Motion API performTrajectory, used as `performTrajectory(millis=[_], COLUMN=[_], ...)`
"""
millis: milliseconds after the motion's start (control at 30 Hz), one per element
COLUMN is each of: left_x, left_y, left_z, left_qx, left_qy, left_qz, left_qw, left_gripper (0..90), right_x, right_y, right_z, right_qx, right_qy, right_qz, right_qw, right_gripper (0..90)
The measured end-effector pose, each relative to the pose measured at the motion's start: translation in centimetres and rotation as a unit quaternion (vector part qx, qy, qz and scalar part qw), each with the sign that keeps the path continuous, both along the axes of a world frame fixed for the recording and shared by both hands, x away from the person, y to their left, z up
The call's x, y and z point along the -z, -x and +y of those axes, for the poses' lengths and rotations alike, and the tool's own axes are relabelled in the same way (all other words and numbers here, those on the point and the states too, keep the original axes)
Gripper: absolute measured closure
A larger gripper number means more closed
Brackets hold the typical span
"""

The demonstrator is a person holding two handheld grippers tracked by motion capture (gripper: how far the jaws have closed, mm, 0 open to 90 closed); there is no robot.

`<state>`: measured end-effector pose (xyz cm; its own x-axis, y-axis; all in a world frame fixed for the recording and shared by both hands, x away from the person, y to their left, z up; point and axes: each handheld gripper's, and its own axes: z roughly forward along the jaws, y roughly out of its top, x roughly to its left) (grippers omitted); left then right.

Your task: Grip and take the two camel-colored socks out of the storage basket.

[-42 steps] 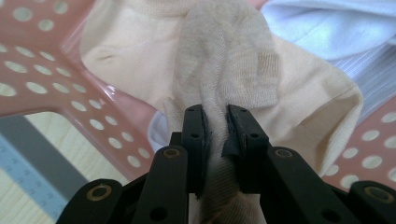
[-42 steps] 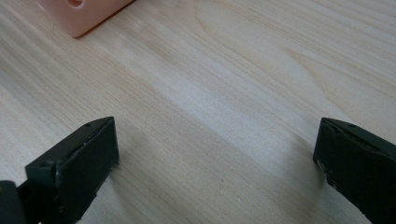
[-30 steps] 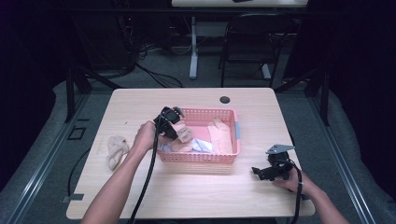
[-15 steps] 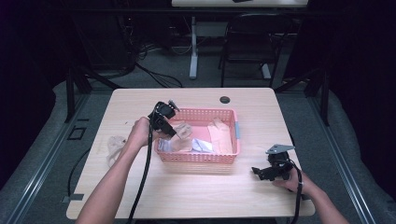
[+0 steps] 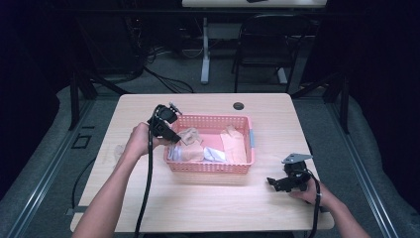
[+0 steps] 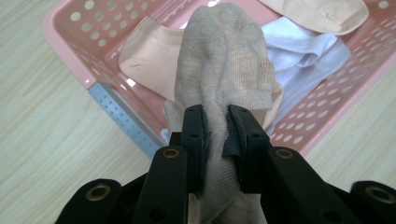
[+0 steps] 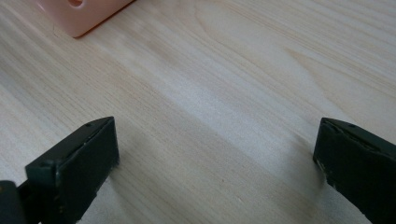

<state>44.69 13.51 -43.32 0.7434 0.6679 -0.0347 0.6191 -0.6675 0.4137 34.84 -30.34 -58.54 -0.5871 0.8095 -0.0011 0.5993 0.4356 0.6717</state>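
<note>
High view: pink perforated plastic basket (image 5: 210, 166) at mid-table, holding a folded peach cloth (image 5: 234, 145), a crumpled white cloth (image 5: 214, 154) and other pale pieces; a faint pale item (image 5: 118, 150) lies on the table left of the basket, too dim to identify; a round black grommet (image 5: 238, 105) sits near the far edge. Surface: light wood-grain table (image 5: 208, 203) on grey floor, in a dark room with a black chair (image 5: 267, 49), a white desk leg (image 5: 205, 54) and floor cables behind. Left gripper (image 5: 171, 135) is raised over the basket's near-left corner; right gripper (image 5: 277, 182) rests low at the table's near-right, well apart from the basket. Left gripper view: jaws drawn narrow, clamped on a beige knitted sock (image 6: 224, 79), which hangs bunched above the basket's corner, over a peach cloth and a white cloth inside. Right gripper view: jaws spread wide, nothing between them, bare table beneath; a corner of the pink basket at top left.
</note>
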Motion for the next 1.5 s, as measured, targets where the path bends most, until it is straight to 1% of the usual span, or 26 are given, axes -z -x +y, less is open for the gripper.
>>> performTrajectory(millis=[433, 467, 533, 733, 900, 933, 967, 1033, 1100, 1133, 1167, 1233, 1267, 1300, 1333, 1400, 1500], left_x=[-1.5, -1.5, -1.7, -1.6, -0.8, -0.8, -0.4, 0.0, 0.5, 0.5, 1.0, 1.6, 1.6, 2.2, 2.5, 3.3, 4.6], left_y=[1.3, 1.3, 1.7, 2.4, 3.1, 3.1, 3.4, 3.6, 3.9, 3.9, 4.1, 4.3, 4.3, 4.4, 4.5, 4.6, 4.8], left_z=[3.3, 3.3, 4.2, 6.4, 8.4, 8.4, 9.3, 10.1, 10.7, 10.7, 11.4, 12.1, 12.1, 12.7, 12.9, 13.4, 14.1], left_qx=[-0.022, -0.022, -0.031, -0.049, -0.070, -0.070, -0.078, -0.086, -0.094, -0.094, -0.102, -0.111, -0.111, -0.119, -0.124, -0.131, -0.143], left_qy=[0.008, 0.008, 0.008, 0.006, 0.008, 0.008, 0.009, 0.009, 0.010, 0.010, 0.011, 0.013, 0.013, 0.015, 0.013, 0.014, 0.010], left_qz=[-0.021, -0.021, -0.027, -0.029, -0.030, -0.030, -0.027, -0.026, -0.023, -0.023, -0.021, -0.020, -0.020, -0.017, -0.018, -0.013, -0.007], left_qw=[0.9995, 0.9995, 0.9991, 0.9984, 0.9971, 0.9971, 0.9965, 0.9959, 0.9953, 0.9953, 0.9945, 0.9936, 0.9936, 0.9926, 0.9920, 0.9912, 0.9897], left_gripper=[76.4, 76.4, 76.4, 76.3, 76.0, 76.0, 76.0, 76.1, 76.1, 76.0, 76.0, 76.0, 76.1, 76.0, 76.1, 76.1, 76.1], right_x=[0.0, 0.0, 0.0, 0.0, 0.0, 0.0, 0.0, 0.0, 0.0, 0.0, 0.0, 0.0, 0.0, 0.0, 0.0, 0.0, 0.0], right_y=[0.1, 0.1, 0.1, 0.1, 0.1, 0.1, 0.1, 0.1, 0.1, 0.1, 0.1, 0.1, 0.1, 0.1, 0.1, 0.0, 0.1], right_z=[0.0, 0.0, 0.0, 0.0, 0.0, 0.0, 0.0, 0.0, 0.0, 0.0, 0.0, 0.0, 0.0, 0.0, 0.1, 0.1, 0.1], right_qx=[0.001, 0.001, 0.002, 0.001, 0.002, 0.001, 0.001, 0.002, 0.002, 0.002, 0.001, 0.001, 0.001, 0.001, 0.002, 0.001, 0.001], right_qy=[0.000, 0.000, 0.000, 0.000, 0.000, 0.000, 0.000, 0.000, 0.000, 0.000, 0.001, 0.000, 0.000, 0.000, -0.002, -0.002, -0.002], right_qz=[0.001, 0.001, 0.001, 0.001, 0.001, 0.001, 0.001, 0.001, 0.001, 0.001, 0.001, 0.001, 0.001, 0.001, 0.000, 0.000, 0.000], right_qw=[1.0000, 1.0000, 1.0000, 1.0000, 1.0000, 1.0000, 1.0000, 1.0000, 1.0000, 1.0000, 1.0000, 1.0000, 1.0000, 1.0000, 1.0000, 1.0000, 1.0000], right_gripper=[0.0, 0.0, 0.0, 0.0, 0.0, 0.0, 0.0, 0.0, 0.0, 0.0, 0.0, 0.0, 0.0, 0.0, 0.0, 0.0, 0.0])
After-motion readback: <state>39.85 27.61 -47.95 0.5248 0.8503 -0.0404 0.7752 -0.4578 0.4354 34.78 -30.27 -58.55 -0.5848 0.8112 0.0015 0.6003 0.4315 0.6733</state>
